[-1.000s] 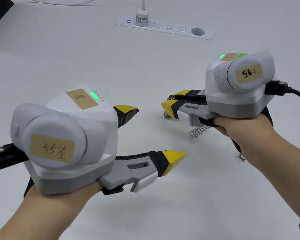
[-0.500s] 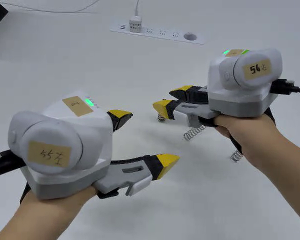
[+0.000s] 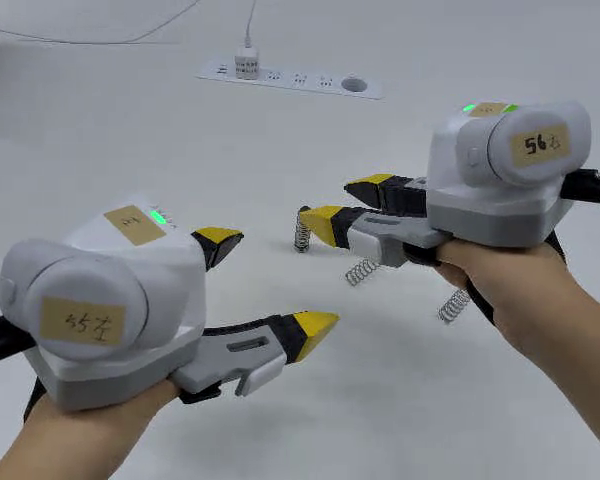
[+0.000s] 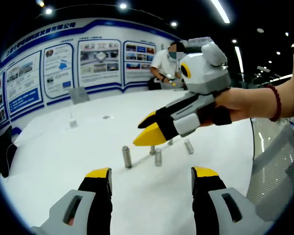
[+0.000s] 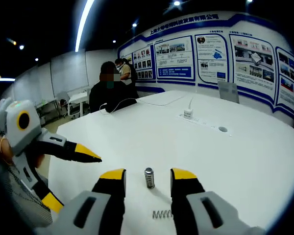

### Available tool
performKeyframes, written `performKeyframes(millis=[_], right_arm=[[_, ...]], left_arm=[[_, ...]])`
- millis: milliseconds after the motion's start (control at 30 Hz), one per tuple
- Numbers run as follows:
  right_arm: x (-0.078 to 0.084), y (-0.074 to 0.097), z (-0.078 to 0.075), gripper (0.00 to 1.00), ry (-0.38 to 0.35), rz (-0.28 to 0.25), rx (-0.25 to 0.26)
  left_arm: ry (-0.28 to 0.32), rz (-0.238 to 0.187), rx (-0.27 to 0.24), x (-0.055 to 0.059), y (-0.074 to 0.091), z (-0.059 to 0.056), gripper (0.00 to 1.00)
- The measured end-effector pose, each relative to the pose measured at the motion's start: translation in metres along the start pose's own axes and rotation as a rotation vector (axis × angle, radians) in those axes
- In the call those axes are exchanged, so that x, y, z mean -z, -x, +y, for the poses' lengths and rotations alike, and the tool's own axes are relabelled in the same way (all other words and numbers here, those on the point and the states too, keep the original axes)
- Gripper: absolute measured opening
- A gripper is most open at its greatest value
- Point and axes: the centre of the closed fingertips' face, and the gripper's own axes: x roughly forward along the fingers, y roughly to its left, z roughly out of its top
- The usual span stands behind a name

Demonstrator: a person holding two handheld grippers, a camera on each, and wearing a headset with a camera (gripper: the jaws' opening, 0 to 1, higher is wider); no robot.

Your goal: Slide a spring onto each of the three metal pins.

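A short upright metal pin with a spring coiled around it [image 3: 302, 232] stands on the white table. The same pin [image 5: 149, 177] rises between my right gripper's [image 5: 148, 175] yellow-tipped jaws, which stand apart and do not touch it. In the head view my right gripper [image 3: 342, 200] is open, its lower tip right beside the pin. Two loose springs lie flat, one [image 3: 361, 271] under that gripper and one [image 3: 454, 305] by the wrist. My left gripper [image 3: 267, 282] is open and holds nothing, nearer me on the left. Its own view shows the sprung pin [image 4: 127, 156] ahead.
A white power strip [image 3: 290, 78] with a plugged-in charger [image 3: 246, 62] lies at the far side of the table. The right gripper [image 4: 152, 132] crosses the left gripper view above several small springs. People stand by wall posters in the background.
The head camera has shifted, moving the scene left and down. The second loose spring by the right wrist now shows in full. Both grippers stay open in much the same pose.
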Motion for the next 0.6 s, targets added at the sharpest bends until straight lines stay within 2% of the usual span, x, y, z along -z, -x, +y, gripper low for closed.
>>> performKeyframes(millis=[233, 367, 600], right_arm=[[0.002, 0.018, -0.003, 0.42, -0.019, -0.018, 0.024], [0.0, 0.028, -0.004, 0.45, -0.037, -0.044, 0.033], [0.001, 0.043, -0.008, 0.47, -0.046, -0.054, 0.055]], left_arm=[[0.012, 0.001, 0.009, -0.001, -0.002, -0.002, 0.65], [-0.008, 0.004, 0.037, -0.002, -0.005, -0.008, 0.64], [-0.043, 0.015, 0.06, -0.004, -0.013, -0.013, 0.63]])
